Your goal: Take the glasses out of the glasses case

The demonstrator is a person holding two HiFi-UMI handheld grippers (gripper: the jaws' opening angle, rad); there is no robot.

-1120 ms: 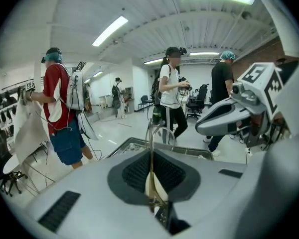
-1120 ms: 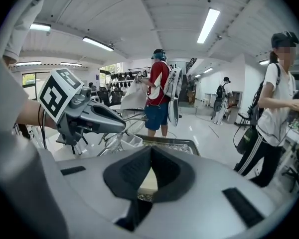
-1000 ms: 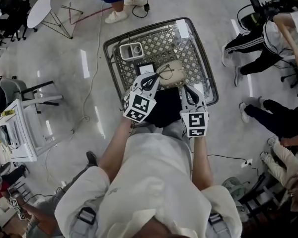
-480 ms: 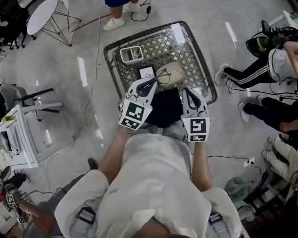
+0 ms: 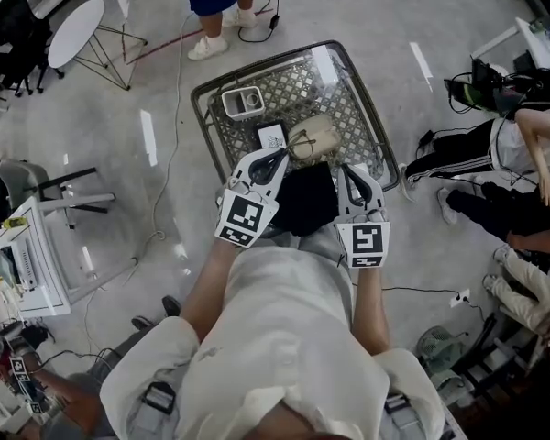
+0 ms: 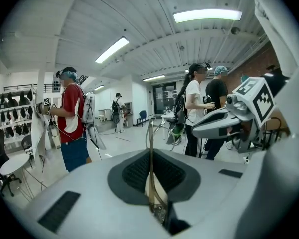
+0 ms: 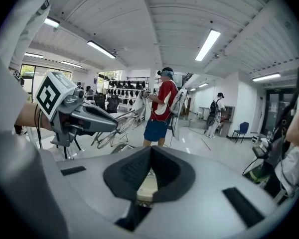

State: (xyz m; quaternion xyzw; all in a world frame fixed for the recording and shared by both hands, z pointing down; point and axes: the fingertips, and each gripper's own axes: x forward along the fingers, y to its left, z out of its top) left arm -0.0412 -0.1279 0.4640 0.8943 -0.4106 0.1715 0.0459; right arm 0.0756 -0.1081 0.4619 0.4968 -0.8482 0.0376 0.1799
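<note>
Two hand-held grippers reach forward over a metal mesh table (image 5: 204,108), seen from above. Far to the left stand a round white side table (image 5: 78,26) and a grey chair (image 5: 23,165). Toward the left rear of the mesh sits a small white container (image 5: 243,99). Just right of it, and nearer the person, lies a black card with a white label (image 5: 272,136).

The left gripper (image 5: 277,159) points at the spot between the card and the glasses case (image 5: 321,138), a beige oval pouch lying near the middle of the mesh. In the left gripper view its jaws are pressed together on a thin metal arm of the glasses (image 6: 150,133), which stands upright between the dark pads, and a wire rim curves off to the right above them. From above, the glasses show as fine loops over the left end of the case; it cannot be told whether they touch it.

A dark cloth (image 5: 307,200) lies at the near edge of the table, between the two grippers. The right gripper (image 5: 355,174) hangs just right of the cloth and nearer the person than the case, apart from it. In the right gripper view its jaws meet at the tips with nothing pinched between them.

At the far right, several people (image 5: 522,145) sit on the floor
</note>
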